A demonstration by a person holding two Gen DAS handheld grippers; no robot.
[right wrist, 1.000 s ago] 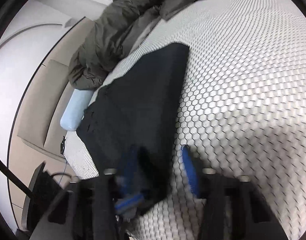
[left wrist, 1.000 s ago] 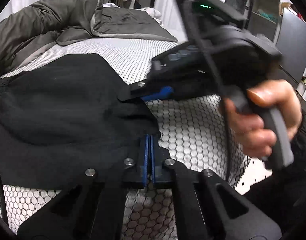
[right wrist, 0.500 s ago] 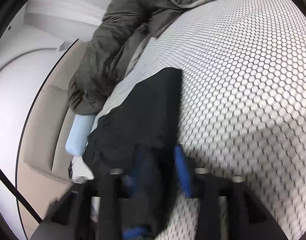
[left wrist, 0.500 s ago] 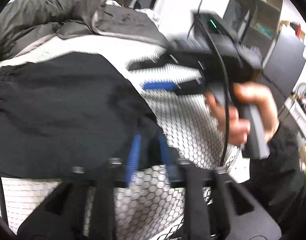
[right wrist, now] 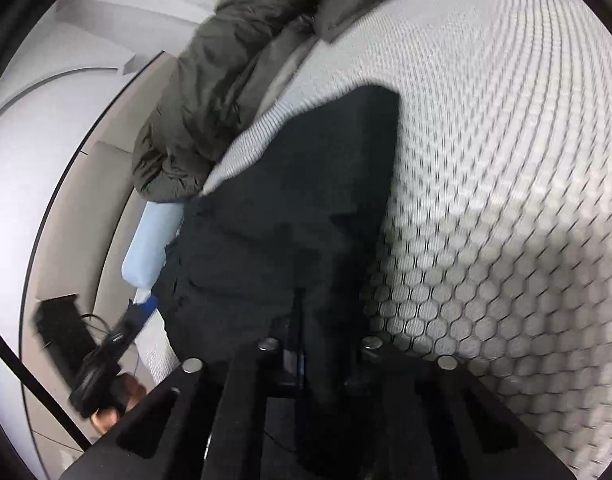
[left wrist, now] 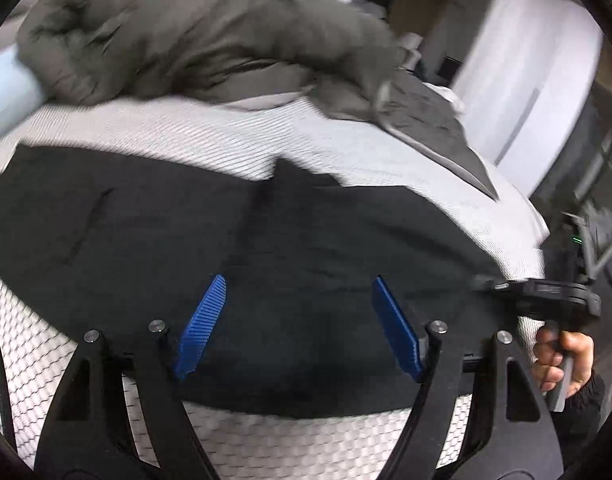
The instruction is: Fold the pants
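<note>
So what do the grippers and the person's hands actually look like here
The left gripper has black angular arms with silver bolts and ribbed blue pads. The right gripper is black too, with a green light. The bare right hand has a dark sleeve.

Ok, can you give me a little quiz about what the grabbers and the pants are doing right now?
1. True or false: the left gripper is open, with its two blue fingers spread apart over the black pants.
2. Pick one: what lies bunched up on the bed beyond the pants? A) a grey quilt B) a red ball C) a stack of books
3. Fill the gap: the right gripper is shut on the ____.

Key: 1 true; 2 A; 3 pants.
</note>
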